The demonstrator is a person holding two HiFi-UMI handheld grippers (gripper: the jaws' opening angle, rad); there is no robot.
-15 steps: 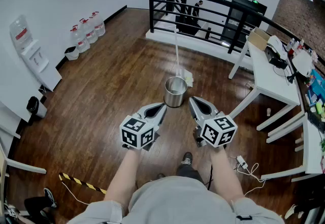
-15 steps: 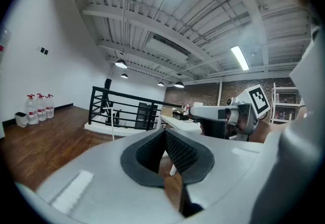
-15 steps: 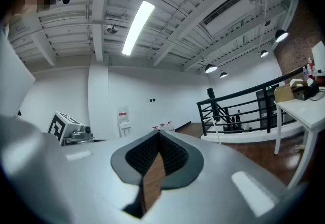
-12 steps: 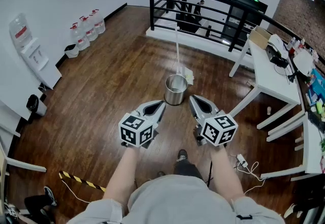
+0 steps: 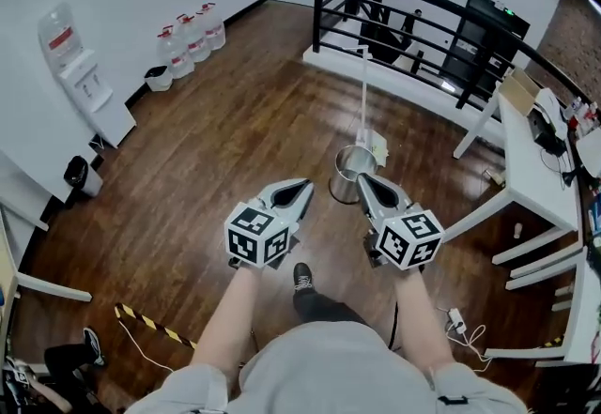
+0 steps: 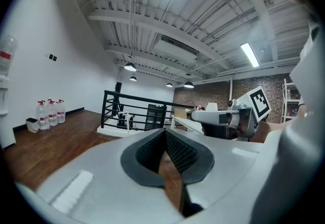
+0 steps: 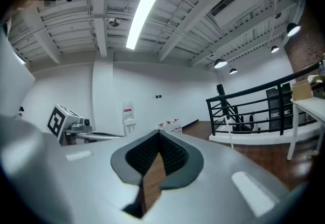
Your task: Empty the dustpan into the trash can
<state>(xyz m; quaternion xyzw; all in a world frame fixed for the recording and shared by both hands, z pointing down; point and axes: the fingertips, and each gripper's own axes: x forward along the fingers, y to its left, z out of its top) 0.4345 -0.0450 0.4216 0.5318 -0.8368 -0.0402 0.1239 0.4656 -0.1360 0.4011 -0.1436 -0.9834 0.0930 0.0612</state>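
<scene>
The trash can is a round, shiny metal tub with an open top. It stands on the brown wood floor in the middle of the head view. The dustpan is just behind it, a little to the right. Its pan is pale and flat. Its handle is a long, thin white stick that stands straight up.

The left tool is smooth and grey, with a pointy tip and a cube of black and white squares at the back. Its two sides are squeezed together and hold nothing. Its black pads look bumpy, like a tiny grid. The right tool looks the same. It is squeezed tight too, with nothing in it. Both tools are in the lower middle of the head view, near the can but not touching it or the dustpan.

A black metal railing with straight bars runs across the top. Clear water bottles with red caps stand at the upper left. A white tabletop is at the right.
</scene>
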